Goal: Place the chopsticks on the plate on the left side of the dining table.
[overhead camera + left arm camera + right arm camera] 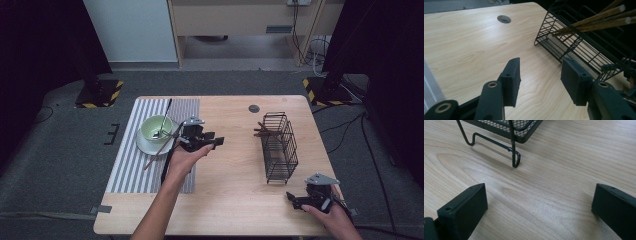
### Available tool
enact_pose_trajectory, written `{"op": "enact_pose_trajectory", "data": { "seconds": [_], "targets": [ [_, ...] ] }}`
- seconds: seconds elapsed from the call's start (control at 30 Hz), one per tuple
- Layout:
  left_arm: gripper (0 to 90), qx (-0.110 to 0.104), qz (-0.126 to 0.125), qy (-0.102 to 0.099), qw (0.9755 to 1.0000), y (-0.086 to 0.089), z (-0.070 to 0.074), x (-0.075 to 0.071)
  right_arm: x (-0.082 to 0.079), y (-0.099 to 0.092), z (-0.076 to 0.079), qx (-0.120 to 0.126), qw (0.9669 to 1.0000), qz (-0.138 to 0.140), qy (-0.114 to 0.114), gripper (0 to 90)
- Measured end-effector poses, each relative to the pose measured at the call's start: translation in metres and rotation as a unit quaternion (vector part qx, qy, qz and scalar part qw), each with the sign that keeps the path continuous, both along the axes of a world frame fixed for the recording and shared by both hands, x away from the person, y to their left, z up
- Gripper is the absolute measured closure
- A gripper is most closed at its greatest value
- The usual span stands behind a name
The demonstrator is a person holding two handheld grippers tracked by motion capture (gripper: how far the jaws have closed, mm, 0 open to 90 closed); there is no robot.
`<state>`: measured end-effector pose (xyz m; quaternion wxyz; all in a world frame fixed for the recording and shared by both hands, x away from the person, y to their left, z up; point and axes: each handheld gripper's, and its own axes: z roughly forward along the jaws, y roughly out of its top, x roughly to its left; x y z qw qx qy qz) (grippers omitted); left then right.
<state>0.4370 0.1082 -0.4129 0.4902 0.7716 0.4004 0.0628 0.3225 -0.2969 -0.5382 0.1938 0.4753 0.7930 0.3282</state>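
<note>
Now the left gripper (212, 142) is hovering half-open and empty, and the right gripper (295, 200) is resting wide; a careless reach is risking tipping the wire basket (280, 145) with its chopsticks (596, 20).

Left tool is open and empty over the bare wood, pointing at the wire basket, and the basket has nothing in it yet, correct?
Not quite. The left tool is open, empty and aimed at the wire basket, but the basket already holds wooden chopsticks, as the left gripper view shows.
</note>
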Motion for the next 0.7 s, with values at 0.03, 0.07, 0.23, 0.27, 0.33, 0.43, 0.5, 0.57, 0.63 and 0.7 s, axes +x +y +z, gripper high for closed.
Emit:
{"op": "enact_pose_trajectory", "data": {
  "seconds": [0.03, 0.07, 0.23, 0.27, 0.33, 0.43, 0.5, 0.57, 0.63, 0.7],
  "targets": [
    [49.5, -0.002, -0.002, 0.000, 1.0000, -0.002, 0.002, 0.001, 0.000, 0.000, 0.000, 0.000, 1.0000, 0.000, 0.000, 0.3],
    [49.5, -0.004, -0.004, -0.001, 1.0000, -0.004, 0.004, 0.001, 0.000, 0.000, 0.000, 0.000, 1.0000, 0.000, 0.000, 0.3],
    [49.9, -0.004, -0.015, -0.009, 0.9998, -0.014, 0.015, 0.003, 0.000, 0.000, 0.000, 0.000, 1.0000, 0.000, 0.000, 0.3],
    [49.9, -0.003, -0.018, -0.010, 0.9998, -0.016, 0.017, 0.003, 0.000, 0.000, 0.000, 0.000, 1.0000, 0.000, 0.000, 0.4],
    [49.9, -0.003, -0.026, -0.012, 0.9996, -0.020, 0.021, 0.003, 0.000, 0.000, 0.000, 0.000, 1.0000, 0.000, 0.000, 0.3],
    [50.0, -0.010, -0.032, -0.017, 0.9993, -0.024, 0.026, 0.003, 0.000, 0.000, 0.000, 0.000, 1.0000, -0.002, -0.001, 0.4],
    [50.2, -0.011, -0.038, -0.021, 0.9990, -0.028, 0.031, 0.002, 0.000, 0.000, 0.000, 0.000, 1.0000, -0.002, -0.001, 0.3],
    [50.1, -0.014, -0.043, -0.026, 0.9986, -0.031, 0.036, 0.001, 0.000, 0.000, 0.000, 0.000, 1.0000, -0.002, -0.001, 0.4],
    [49.9, -0.019, -0.046, -0.030, 0.9983, -0.033, 0.040, 0.000, 0.000, 0.000, 0.000, 0.000, 1.0000, -0.002, -0.001, 0.4],
    [49.6, -0.022, -0.051, -0.033, 0.9979, -0.036, 0.043, -0.002, 0.000, 0.000, 0.000, 0.000, 1.0000, -0.002, -0.001, 0.3]
  ]
}}
